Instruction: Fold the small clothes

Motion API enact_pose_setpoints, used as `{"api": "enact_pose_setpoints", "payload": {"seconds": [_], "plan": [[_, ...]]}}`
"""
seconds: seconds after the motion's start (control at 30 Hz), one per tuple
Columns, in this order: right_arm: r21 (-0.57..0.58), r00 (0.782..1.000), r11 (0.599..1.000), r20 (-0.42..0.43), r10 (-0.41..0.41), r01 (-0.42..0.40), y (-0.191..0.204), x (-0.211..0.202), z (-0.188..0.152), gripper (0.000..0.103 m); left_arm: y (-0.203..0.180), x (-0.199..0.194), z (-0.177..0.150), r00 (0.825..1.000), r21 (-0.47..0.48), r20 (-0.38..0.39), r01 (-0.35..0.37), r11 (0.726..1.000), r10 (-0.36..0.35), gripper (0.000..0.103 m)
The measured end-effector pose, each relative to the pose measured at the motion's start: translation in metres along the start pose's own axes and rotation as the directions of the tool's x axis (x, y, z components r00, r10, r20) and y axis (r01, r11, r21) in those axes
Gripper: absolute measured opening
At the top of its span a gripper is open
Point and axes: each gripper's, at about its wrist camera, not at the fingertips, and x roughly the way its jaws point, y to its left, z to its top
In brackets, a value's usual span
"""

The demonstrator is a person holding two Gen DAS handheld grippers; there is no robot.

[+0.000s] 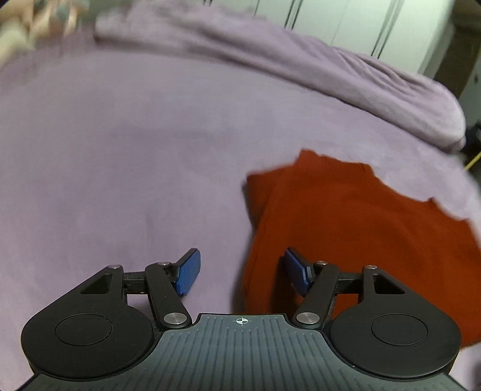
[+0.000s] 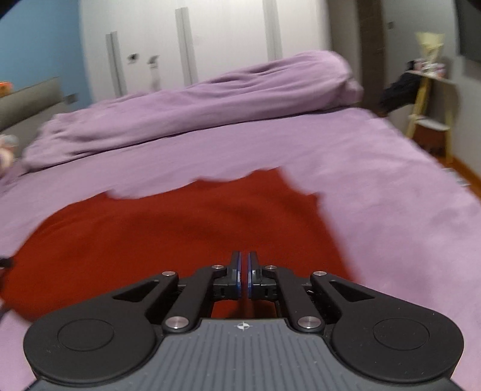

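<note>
A rust-red garment [image 1: 345, 216] lies flat on the purple bed sheet [image 1: 120, 150], with one side folded over. My left gripper [image 1: 242, 270] is open just above the sheet, its jaws straddling the garment's left edge, holding nothing. In the right wrist view the same red garment [image 2: 168, 228] spreads out below and ahead. My right gripper [image 2: 244, 272] is shut, its blue pads nearly touching, over the garment's near right part. Whether cloth is pinched between the pads is hidden.
A rolled purple duvet [image 2: 195, 105] lies across the far side of the bed, also seen in the left wrist view [image 1: 300, 66]. White wardrobe doors [image 2: 210, 39] stand behind. A wooden shelf [image 2: 430, 99] stands at the right. A soft toy [image 1: 36, 21] sits at the far left.
</note>
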Motion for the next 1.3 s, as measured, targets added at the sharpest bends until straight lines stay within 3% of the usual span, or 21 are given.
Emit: {"api": "enact_pose_setpoints", "payload": {"seconds": [0.07, 0.13, 0.27, 0.53, 0.6, 0.73, 0.93, 1.1, 1.3], "plan": [[-0.011, 0.999, 0.999, -0.027, 0.040, -0.041, 0.017, 0.001, -0.009, 0.003, 0.013, 0.003, -0.001, 0.990, -0.108, -0.049, 0.129, 0.986, -0.135, 0.069], [-0.022, 0.998, 0.999, -0.048, 0.049, -0.050, 0.036, 0.001, -0.019, 0.003, 0.018, 0.006, -0.002, 0.980, -0.171, -0.062, 0.179, 0.969, -0.191, 0.069], [-0.023, 0.993, 0.995, -0.070, 0.092, -0.094, 0.060, -0.002, -0.029, 0.003, 0.015, 0.013, -0.001, 0.981, -0.149, -0.071, 0.169, 0.974, -0.181, 0.067], [-0.042, 0.992, 0.995, -0.089, 0.085, -0.089, 0.090, -0.001, -0.030, 0.003, 0.001, 0.015, 0.000, 0.989, -0.061, -0.060, 0.133, 0.989, -0.137, 0.064], [-0.050, 0.993, 0.996, -0.088, 0.075, -0.080, 0.095, -0.002, -0.031, 0.004, -0.001, 0.014, 0.001, 0.986, -0.057, -0.060, 0.151, 0.987, -0.155, 0.059], [-0.062, 0.994, 0.997, -0.098, 0.048, -0.054, 0.100, 0.001, -0.033, 0.004, 0.000, 0.016, 0.002, 0.981, -0.074, -0.070, 0.178, 0.981, -0.183, 0.059], [-0.073, 0.994, 0.994, -0.070, 0.081, -0.086, 0.119, -0.006, -0.031, 0.004, 0.022, 0.023, 0.003, 0.955, -0.195, -0.056, 0.277, 0.941, -0.293, 0.060], [-0.068, 0.983, 0.980, -0.031, 0.183, -0.185, 0.140, -0.009, -0.036, 0.004, 0.035, 0.026, 0.004, 0.937, -0.218, -0.054, 0.327, 0.919, -0.346, 0.061], [-0.092, 0.962, 0.960, -0.083, 0.259, -0.266, 0.169, 0.000, -0.047, 0.004, 0.045, 0.039, 0.006, 0.916, -0.302, -0.038, 0.371, 0.878, -0.400, 0.056]]}}
